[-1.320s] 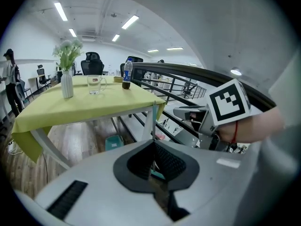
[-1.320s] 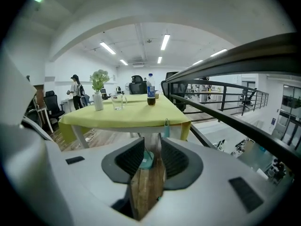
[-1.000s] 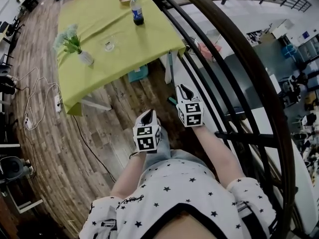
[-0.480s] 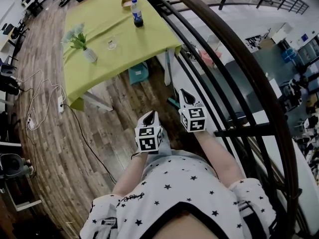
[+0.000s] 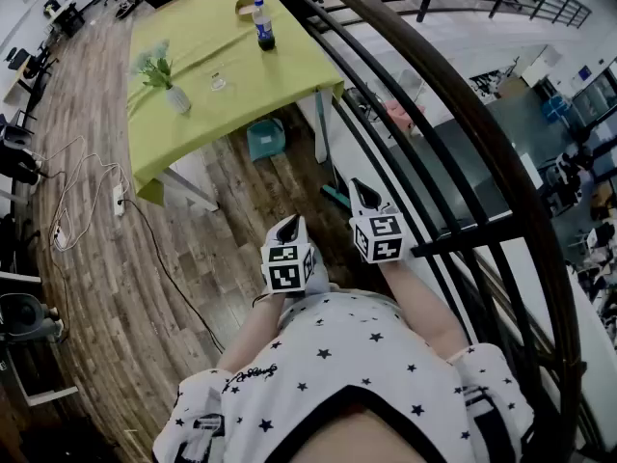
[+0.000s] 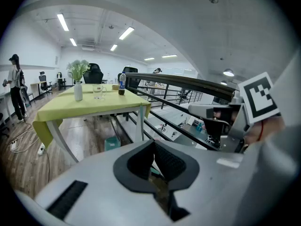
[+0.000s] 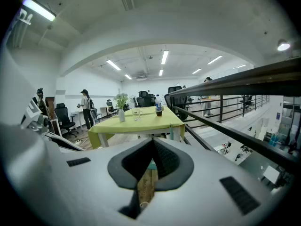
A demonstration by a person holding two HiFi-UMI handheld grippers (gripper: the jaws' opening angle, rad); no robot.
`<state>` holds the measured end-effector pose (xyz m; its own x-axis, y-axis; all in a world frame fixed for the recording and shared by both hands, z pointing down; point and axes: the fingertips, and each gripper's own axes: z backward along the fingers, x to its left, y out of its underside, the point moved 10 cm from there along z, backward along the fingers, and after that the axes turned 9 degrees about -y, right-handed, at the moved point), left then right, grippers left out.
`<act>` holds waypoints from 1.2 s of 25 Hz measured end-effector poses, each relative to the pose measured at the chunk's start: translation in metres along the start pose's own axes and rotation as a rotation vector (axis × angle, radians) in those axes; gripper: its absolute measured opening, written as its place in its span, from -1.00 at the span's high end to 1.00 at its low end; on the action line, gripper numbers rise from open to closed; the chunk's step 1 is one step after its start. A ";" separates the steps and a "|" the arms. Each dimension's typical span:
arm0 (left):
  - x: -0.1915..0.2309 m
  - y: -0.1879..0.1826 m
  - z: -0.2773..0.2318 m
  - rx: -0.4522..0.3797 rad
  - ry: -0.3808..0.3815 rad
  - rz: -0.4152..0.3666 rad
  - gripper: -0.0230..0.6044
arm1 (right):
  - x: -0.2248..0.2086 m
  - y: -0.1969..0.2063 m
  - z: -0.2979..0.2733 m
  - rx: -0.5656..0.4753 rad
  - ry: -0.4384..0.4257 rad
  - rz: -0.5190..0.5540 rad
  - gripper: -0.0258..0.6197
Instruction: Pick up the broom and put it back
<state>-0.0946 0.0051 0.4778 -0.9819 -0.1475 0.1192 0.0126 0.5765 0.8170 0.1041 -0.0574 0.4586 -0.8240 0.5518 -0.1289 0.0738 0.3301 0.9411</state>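
The broom has a pale wooden handle [image 7: 145, 186] and a teal head [image 5: 335, 197] that rests on the wood floor at the foot of the railing. My right gripper [image 5: 363, 190] is shut on the handle. In the right gripper view the stick runs back between the dark pads [image 7: 165, 160], its round end towards the camera and the teal head [image 7: 151, 165] just past the tips. My left gripper [image 5: 287, 223] hovers beside it to the left, shut with nothing in it. The left gripper view shows only floor and a bit of the teal head [image 6: 155, 173] under its jaws.
A black curved railing [image 5: 439, 123] runs close along my right. Ahead stands a table with a yellow-green cloth [image 5: 241, 85] bearing a bottle [image 5: 263, 25], a glass [image 5: 218, 83] and a vase of flowers [image 5: 166, 83]. A teal bin [image 5: 265, 141] sits under it. Cables [image 5: 87, 186] lie at left.
Both grippers have drawn back towards my body. The broom's teal head has stayed at the same spot on the floor by the railing.
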 end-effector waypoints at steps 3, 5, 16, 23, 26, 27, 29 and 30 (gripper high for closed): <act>-0.004 0.006 0.009 0.001 0.005 -0.007 0.89 | 0.005 0.004 0.016 0.008 0.003 -0.014 0.94; -0.005 0.009 0.014 0.000 0.007 -0.012 0.89 | 0.009 0.007 0.025 0.013 0.004 -0.019 0.94; -0.007 0.020 0.036 -0.002 0.004 -0.017 0.89 | 0.021 0.017 0.055 0.017 0.008 -0.046 0.94; -0.007 0.026 0.039 -0.001 0.005 -0.010 0.89 | 0.027 0.022 0.059 0.008 0.000 -0.040 0.94; -0.006 0.027 0.042 -0.001 0.004 -0.009 0.89 | 0.030 0.023 0.061 0.009 0.004 -0.029 0.94; -0.006 0.027 0.042 -0.002 0.003 -0.007 0.89 | 0.030 0.023 0.061 0.010 0.007 -0.026 0.94; -0.005 0.027 0.042 -0.001 0.001 -0.006 0.89 | 0.030 0.022 0.061 0.012 0.012 -0.023 0.94; -0.004 0.027 0.042 -0.002 0.000 -0.006 0.89 | 0.030 0.021 0.061 0.014 0.012 -0.022 0.94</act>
<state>-0.0979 0.0555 0.4755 -0.9819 -0.1510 0.1145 0.0072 0.5743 0.8186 0.1150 0.0130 0.4556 -0.8321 0.5351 -0.1460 0.0630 0.3527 0.9336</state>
